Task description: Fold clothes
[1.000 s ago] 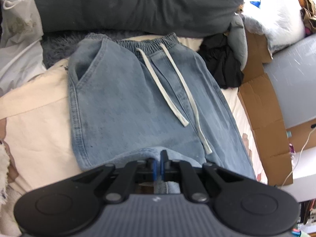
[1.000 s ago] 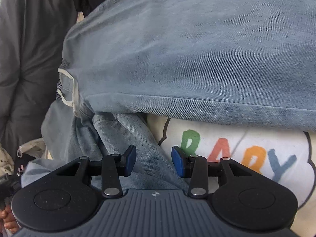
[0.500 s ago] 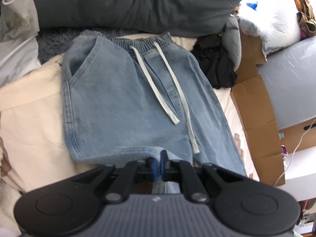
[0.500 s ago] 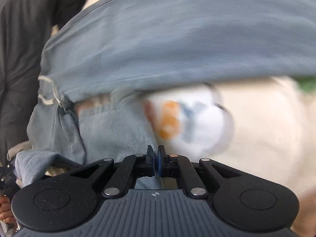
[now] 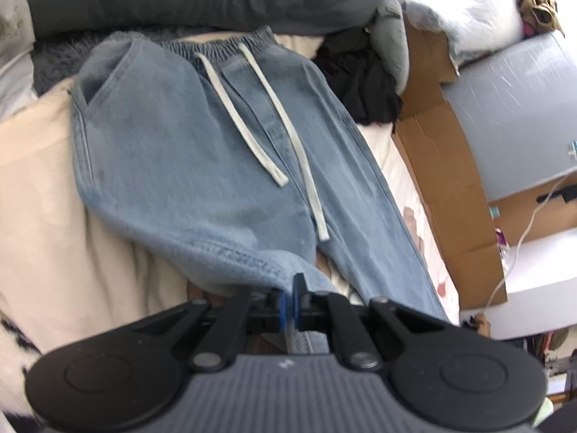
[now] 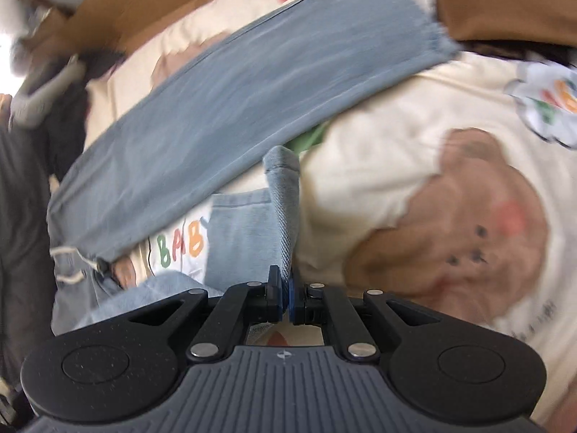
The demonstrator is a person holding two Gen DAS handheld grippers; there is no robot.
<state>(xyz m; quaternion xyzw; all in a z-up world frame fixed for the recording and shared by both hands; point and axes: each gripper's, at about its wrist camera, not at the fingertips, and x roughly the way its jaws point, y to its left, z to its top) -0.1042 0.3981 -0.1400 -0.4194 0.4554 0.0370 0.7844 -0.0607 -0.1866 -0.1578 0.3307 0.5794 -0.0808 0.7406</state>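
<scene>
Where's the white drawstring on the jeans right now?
In the left wrist view, the white drawstring hangs from the elastic waistband at top centre, its two ends trailing down the light blue denim jeans.

The left gripper (image 5: 287, 305) has its jaws pressed together, pinching a fold of the jeans (image 5: 187, 151) between the blue pads. The right gripper (image 6: 285, 305) is likewise clamped, a strip of denim standing up from between its jaws.
</scene>
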